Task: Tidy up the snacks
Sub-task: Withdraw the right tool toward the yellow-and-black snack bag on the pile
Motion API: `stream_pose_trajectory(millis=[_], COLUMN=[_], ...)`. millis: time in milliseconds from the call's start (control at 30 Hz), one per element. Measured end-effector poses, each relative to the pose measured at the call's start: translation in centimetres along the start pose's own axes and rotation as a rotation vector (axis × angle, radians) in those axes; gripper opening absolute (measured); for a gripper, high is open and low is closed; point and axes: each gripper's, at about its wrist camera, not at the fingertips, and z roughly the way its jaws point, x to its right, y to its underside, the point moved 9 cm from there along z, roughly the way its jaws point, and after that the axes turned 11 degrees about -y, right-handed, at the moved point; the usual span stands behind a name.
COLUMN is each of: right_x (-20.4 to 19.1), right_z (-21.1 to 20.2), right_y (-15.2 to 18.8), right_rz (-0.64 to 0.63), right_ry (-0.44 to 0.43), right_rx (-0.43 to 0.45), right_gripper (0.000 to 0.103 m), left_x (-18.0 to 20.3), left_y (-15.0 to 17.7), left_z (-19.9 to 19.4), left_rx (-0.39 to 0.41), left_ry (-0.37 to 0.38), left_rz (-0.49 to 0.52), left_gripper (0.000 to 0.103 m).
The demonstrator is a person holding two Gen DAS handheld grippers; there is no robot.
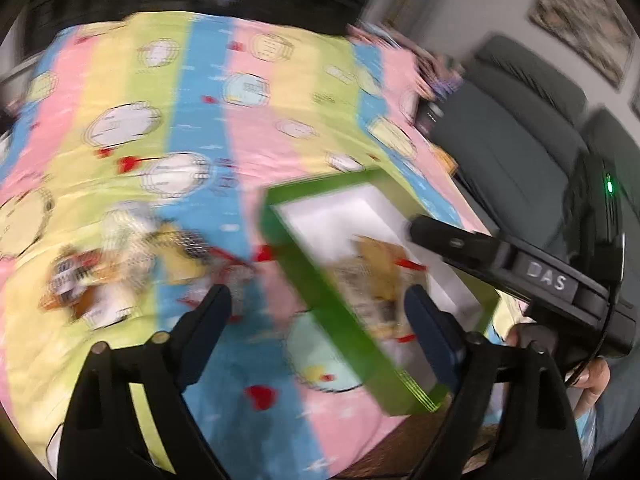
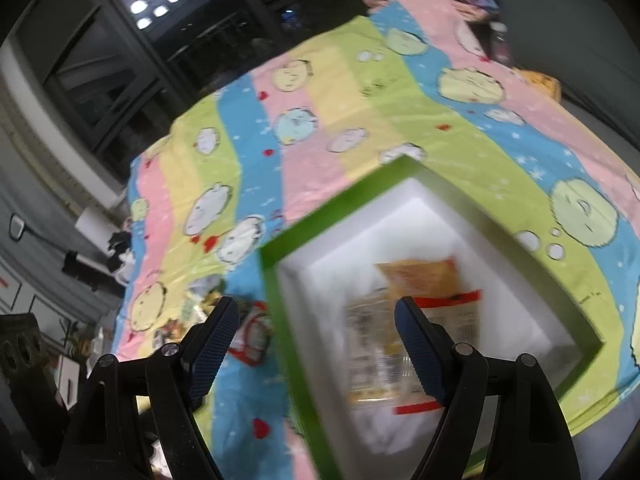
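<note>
A green box with a white inside (image 1: 304,256) (image 2: 304,236) lies on the striped cartoon cloth. A snack packet (image 1: 380,272) (image 2: 416,320) lies inside it. Several loose snack packets (image 1: 116,264) (image 2: 224,312) lie on the cloth left of the box. My left gripper (image 1: 318,304) is open and empty above the box's left wall. My right gripper (image 2: 316,316) is open and empty over the box; it also shows in the left wrist view (image 1: 448,240), reaching in from the right. Both views are blurred.
The cloth-covered table (image 1: 200,128) (image 2: 360,92) drops off at its near edge. A grey sofa (image 1: 520,120) stands to the right. Dark windows (image 2: 160,40) are behind. Clutter (image 2: 120,252) lies beyond the table's left edge.
</note>
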Motion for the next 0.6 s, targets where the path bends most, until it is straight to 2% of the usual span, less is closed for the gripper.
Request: stream_pose_trajectory(millis=[133,300,433,600], right_x=[-3.8,-7.9,-9.4,-10.0], right_z=[1.3,3.7,6.1,9.4], right_y=[1.1,2.8,4.5,6.6], right_rz=[-0.082,-0.162,-0.173,-0.175], right_ry=[-0.051,-0.087,-0.071,-0.057], right_rx=[-0.033,-0.084,-0.147,-0.24], right_gripper=[0.081,0.081,0.081,0.081], left_x=[-6.5,-13.4,-18.4,-20.8], left_y=[1.2,2.8,3.8,5.7], left_z=[-1.3,-0.7,-0.5,0.9], left_rx=[0.018,-0.011,0.038,-0.027], left_ry=[-0.109,-0.208,-0.276,-0.253], left_rz=[-0.088,-0.184,-0.267,-0.316], left_gripper=[0.093,0.095,0.095,0.095])
